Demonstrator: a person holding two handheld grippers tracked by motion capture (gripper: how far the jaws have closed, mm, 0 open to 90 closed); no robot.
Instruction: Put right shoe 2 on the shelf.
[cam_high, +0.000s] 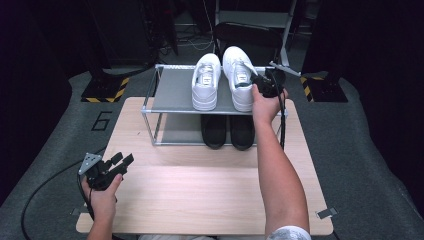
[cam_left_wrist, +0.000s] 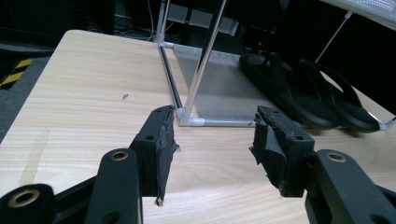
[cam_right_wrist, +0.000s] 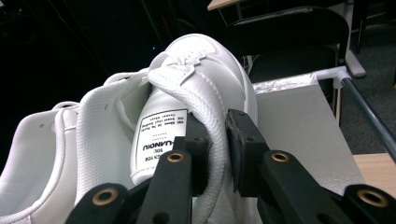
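Two tongs: right tongs (cam_right_wrist: 218, 140) clamp white sneaker (cam_right_wrist: 187, 93) collar between pads on rack (cam_high: 172, 95); left tongs (cam_left_wrist: 212, 140) open, idle

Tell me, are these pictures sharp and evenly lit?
High view: table bright, surroundings nearly black, slightly soft. Left gripper view: left gripper jaws crisp, black sandals dim. Right gripper view: white shoe glares; the right gripper clamps its collar.
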